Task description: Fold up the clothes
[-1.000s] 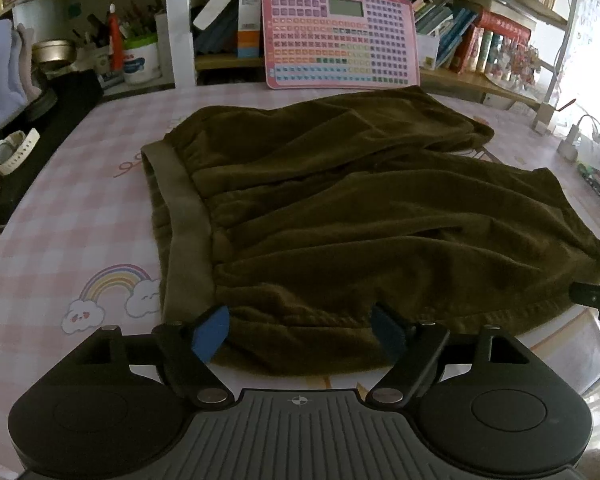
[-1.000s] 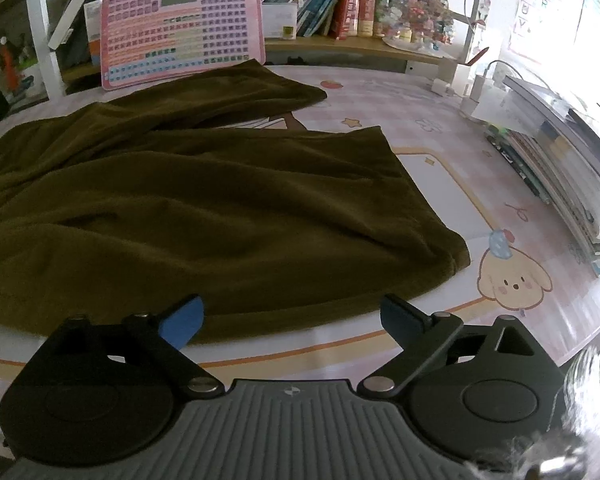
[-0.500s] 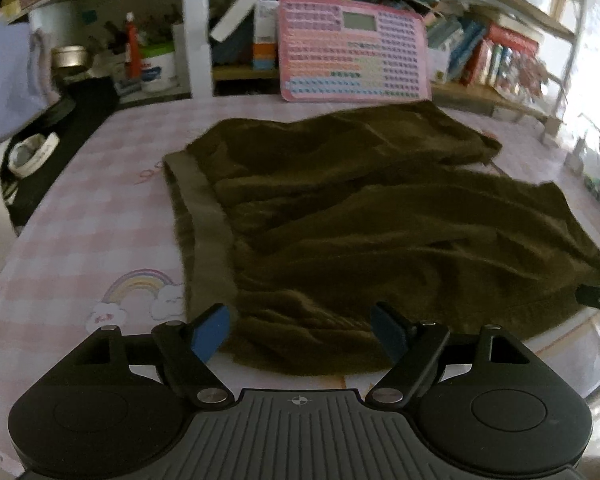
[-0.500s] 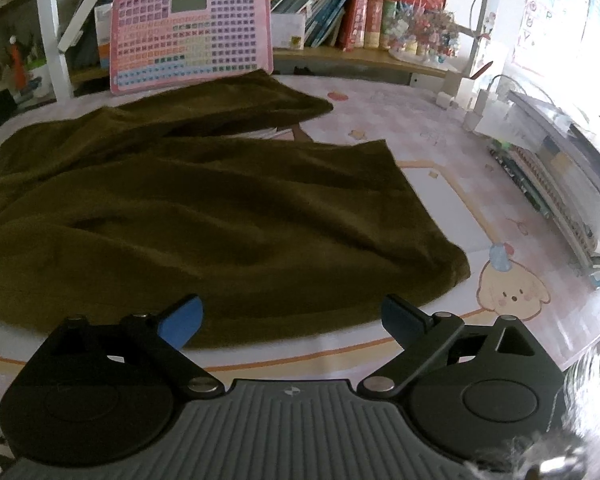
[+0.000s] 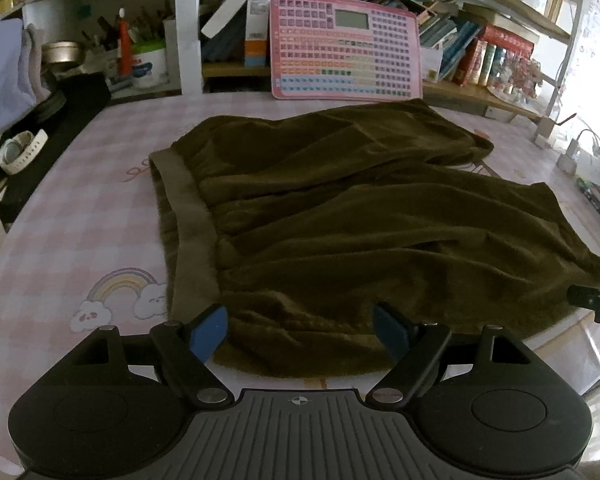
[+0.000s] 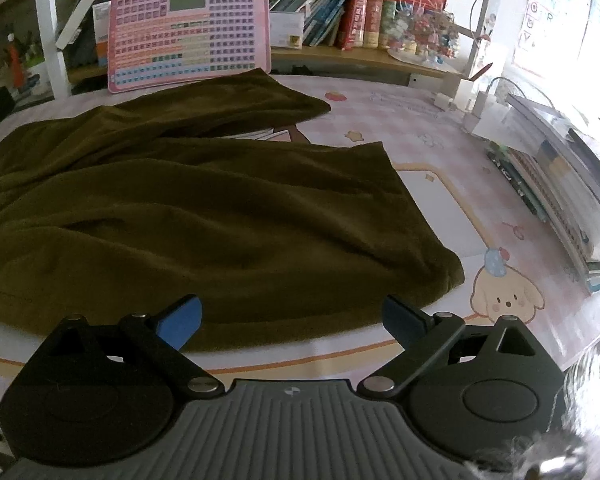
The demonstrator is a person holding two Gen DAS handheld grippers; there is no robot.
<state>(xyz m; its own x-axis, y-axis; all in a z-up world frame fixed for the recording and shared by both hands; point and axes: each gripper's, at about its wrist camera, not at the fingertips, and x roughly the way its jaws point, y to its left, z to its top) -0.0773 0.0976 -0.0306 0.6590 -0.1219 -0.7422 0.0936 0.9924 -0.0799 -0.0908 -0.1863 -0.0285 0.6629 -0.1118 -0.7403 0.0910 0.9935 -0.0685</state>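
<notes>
Meanwhile, the olive-brown shorts (image 5: 360, 216) lie spread on the pink checked table (image 5: 80, 216), unchanged in shape, though in the left view they now sit slightly farther toward twelve o'clock. The left gripper (image 5: 300, 326) and right gripper (image 6: 290, 318) both hover released at the near hem, at six o'clock, grasping nothing.

- left claw (image 5: 300, 330): jaws spread wide, blue fingertips (image 5: 206, 330) well apart, nothing pinched, angled downward
- right claw (image 6: 292, 322): same deal, wide open and empty, tilted down
</notes>
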